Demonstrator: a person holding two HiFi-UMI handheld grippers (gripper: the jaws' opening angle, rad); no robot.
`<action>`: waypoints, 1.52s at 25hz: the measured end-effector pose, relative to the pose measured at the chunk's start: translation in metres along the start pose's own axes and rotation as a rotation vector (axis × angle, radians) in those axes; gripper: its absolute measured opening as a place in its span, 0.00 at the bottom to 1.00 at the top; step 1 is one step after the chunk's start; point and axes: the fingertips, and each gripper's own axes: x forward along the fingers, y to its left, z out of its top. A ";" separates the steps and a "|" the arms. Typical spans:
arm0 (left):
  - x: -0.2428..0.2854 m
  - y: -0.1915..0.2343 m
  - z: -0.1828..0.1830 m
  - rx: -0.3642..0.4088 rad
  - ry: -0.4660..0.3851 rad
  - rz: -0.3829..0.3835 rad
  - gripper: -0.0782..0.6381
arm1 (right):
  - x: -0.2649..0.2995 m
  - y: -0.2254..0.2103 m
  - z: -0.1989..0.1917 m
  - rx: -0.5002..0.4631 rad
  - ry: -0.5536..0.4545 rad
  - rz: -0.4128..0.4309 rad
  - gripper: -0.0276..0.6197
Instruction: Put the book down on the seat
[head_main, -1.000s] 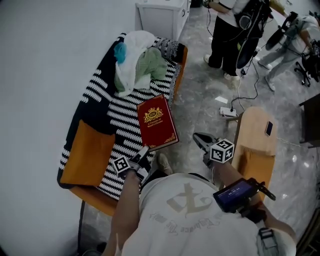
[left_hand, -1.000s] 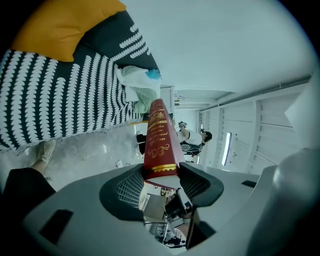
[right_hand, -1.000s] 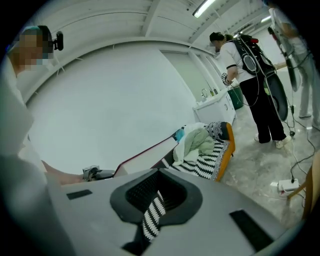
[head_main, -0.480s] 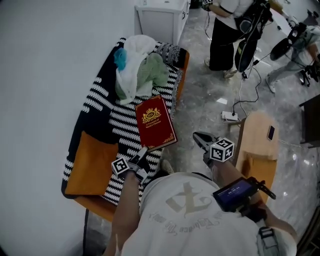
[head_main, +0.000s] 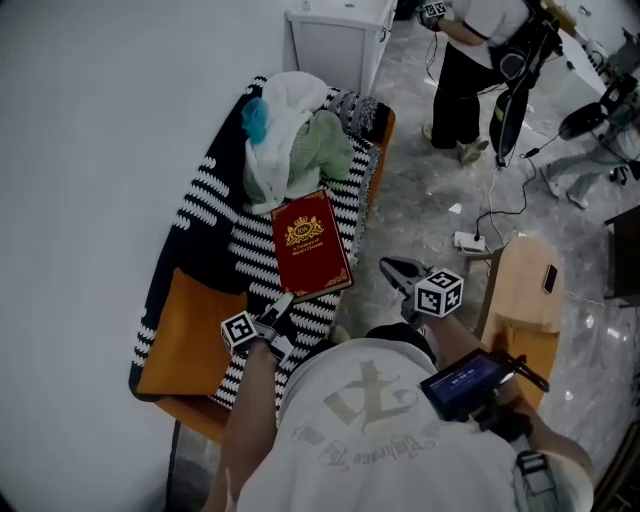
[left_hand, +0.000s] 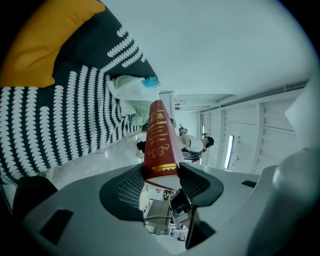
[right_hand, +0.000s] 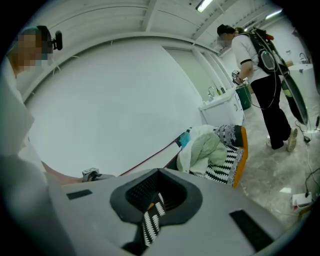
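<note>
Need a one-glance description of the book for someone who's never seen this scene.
Find the orange seat draped in a black-and-white striped cloth. Over the cloth's near half is the book, gripped at its near edge by the left gripper. It's the only flat, dark red thing, with a gold crest on the cover; the pile of clothes behind it is soft, white and green.

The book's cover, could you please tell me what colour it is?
The book is dark red with gold decoration, clearest in the head view.

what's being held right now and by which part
The left gripper holds the red book by its lower corner, nearest the person; the right gripper holds nothing.
</note>
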 end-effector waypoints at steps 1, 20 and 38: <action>0.000 -0.001 0.005 -0.004 -0.004 0.003 0.43 | 0.006 0.001 0.004 -0.001 0.002 0.007 0.06; 0.014 -0.014 0.044 -0.068 -0.169 -0.057 0.43 | 0.107 -0.021 0.055 -0.064 0.159 0.191 0.06; 0.043 0.006 0.068 -0.066 -0.303 -0.043 0.43 | 0.196 -0.043 0.073 -0.141 0.328 0.330 0.07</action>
